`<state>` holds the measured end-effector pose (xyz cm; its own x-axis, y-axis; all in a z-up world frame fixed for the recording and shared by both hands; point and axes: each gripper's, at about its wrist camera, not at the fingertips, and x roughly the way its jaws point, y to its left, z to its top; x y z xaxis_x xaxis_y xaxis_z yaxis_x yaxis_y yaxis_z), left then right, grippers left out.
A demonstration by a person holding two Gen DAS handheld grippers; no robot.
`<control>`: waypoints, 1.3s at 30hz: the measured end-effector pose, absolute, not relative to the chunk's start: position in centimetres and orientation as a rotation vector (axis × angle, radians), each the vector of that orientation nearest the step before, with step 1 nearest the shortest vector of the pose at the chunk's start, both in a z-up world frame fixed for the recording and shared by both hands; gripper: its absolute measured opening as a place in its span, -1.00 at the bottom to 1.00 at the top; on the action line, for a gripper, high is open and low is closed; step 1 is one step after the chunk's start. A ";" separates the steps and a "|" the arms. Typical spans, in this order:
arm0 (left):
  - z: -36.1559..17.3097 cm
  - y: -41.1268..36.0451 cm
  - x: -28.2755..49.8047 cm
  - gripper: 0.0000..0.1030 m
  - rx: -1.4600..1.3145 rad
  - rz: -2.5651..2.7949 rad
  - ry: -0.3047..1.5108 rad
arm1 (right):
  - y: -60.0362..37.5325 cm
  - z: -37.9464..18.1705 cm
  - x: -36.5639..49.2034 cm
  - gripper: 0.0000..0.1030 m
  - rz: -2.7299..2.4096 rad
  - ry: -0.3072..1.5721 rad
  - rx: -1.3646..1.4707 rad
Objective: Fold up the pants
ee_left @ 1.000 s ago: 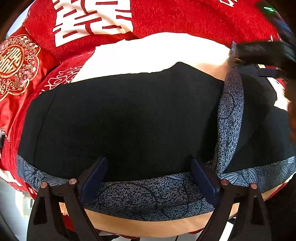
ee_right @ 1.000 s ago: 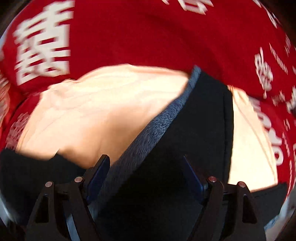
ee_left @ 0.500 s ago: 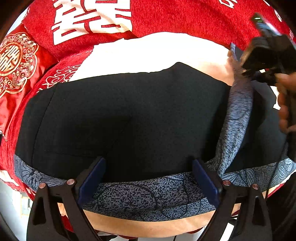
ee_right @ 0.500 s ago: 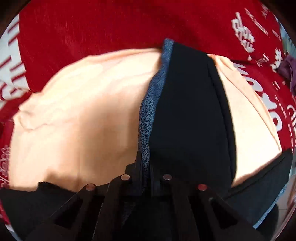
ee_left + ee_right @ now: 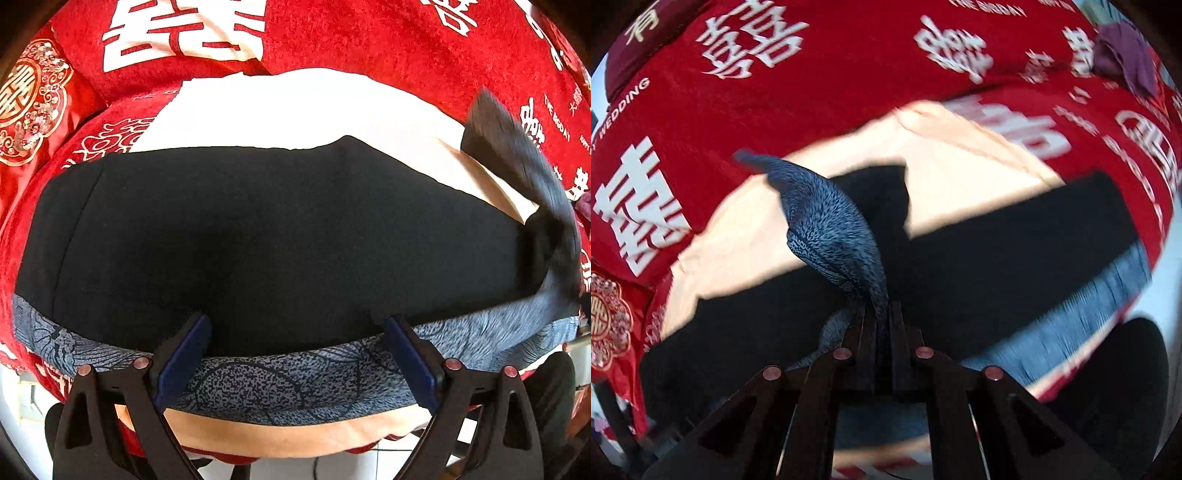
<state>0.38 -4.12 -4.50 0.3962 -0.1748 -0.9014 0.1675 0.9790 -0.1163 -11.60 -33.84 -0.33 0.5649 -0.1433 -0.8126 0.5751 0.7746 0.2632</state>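
The black pants (image 5: 258, 240) with a blue-grey patterned waistband (image 5: 280, 380) lie flat on a peach cloth (image 5: 314, 110). My left gripper (image 5: 295, 343) is open, its blue pads over the waistband edge, holding nothing. My right gripper (image 5: 881, 314) is shut on the waistband end of the pants (image 5: 834, 236) and holds it lifted above the rest of the black pants (image 5: 997, 251). In the left wrist view that lifted, blurred end (image 5: 524, 166) rises at the far right.
A red blanket with white characters (image 5: 369, 33) covers the bed around the peach cloth (image 5: 960, 147). A purple garment (image 5: 1123, 59) lies at the far right. The bed's front edge and a tiled floor (image 5: 369, 461) are just below the left gripper.
The right gripper closed on the waistband end and lifted it up and to the right. The left gripper has stayed open over the waistband.
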 end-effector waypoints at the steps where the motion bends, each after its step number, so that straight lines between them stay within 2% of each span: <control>1: -4.3 -4.3 0.3 0.85 -0.011 -0.226 1.145 | -34.0 -1.2 -12.5 -0.90 -0.453 0.892 0.563; 8: -3.6 -6.7 0.0 0.85 0.048 -0.275 1.138 | -34.5 -3.3 -13.6 -0.86 -0.400 0.929 0.550; 9: -3.8 -7.1 0.0 0.85 0.061 -0.276 1.143 | -34.5 -3.3 -13.5 -0.79 -0.396 0.939 0.535; 11: -4.4 -7.7 0.2 0.85 0.079 -0.274 1.159 | -34.3 -3.0 -13.5 -0.45 -0.414 0.942 0.482; 13: -5.1 -8.2 0.2 0.85 0.100 -0.262 1.166 | -33.7 -2.3 -13.5 0.33 -0.455 0.930 0.408; 14: -5.2 -8.4 0.2 0.85 0.114 -0.258 1.165 | -33.4 -1.9 -13.5 0.45 -0.468 0.923 0.371; 20: -5.4 -8.7 -0.1 0.85 0.134 -0.251 1.164 | -29.2 1.7 -11.7 0.53 -0.483 0.815 0.018; 24: -5.5 -8.8 -0.1 0.85 0.134 -0.247 1.164 | -26.0 2.1 -6.0 0.57 -0.524 0.808 -0.305; 30: -5.4 -8.3 0.1 0.85 0.119 -0.257 1.169 | -24.3 -3.1 2.6 0.57 -0.574 0.993 -0.667; 31: -5.4 -8.3 0.1 0.85 0.120 -0.258 1.170 | -24.9 -3.6 3.3 0.44 -0.578 1.009 -0.660; 32: -5.4 -8.2 0.0 0.85 0.125 -0.261 1.169 | -25.7 -3.5 3.5 0.16 -0.559 1.012 -0.609; 33: -5.4 -8.2 0.0 0.85 0.132 -0.263 1.167 | -27.0 -2.9 3.3 -0.64 -0.501 1.030 -0.489; 35: -5.5 -8.3 -0.1 0.85 0.142 -0.264 1.165 | -29.6 -1.8 2.4 -0.72 -0.429 1.051 -0.263; 39: -5.5 -8.7 0.0 0.85 0.153 -0.253 1.170 | -34.7 2.0 -3.2 -0.78 -0.425 0.909 0.047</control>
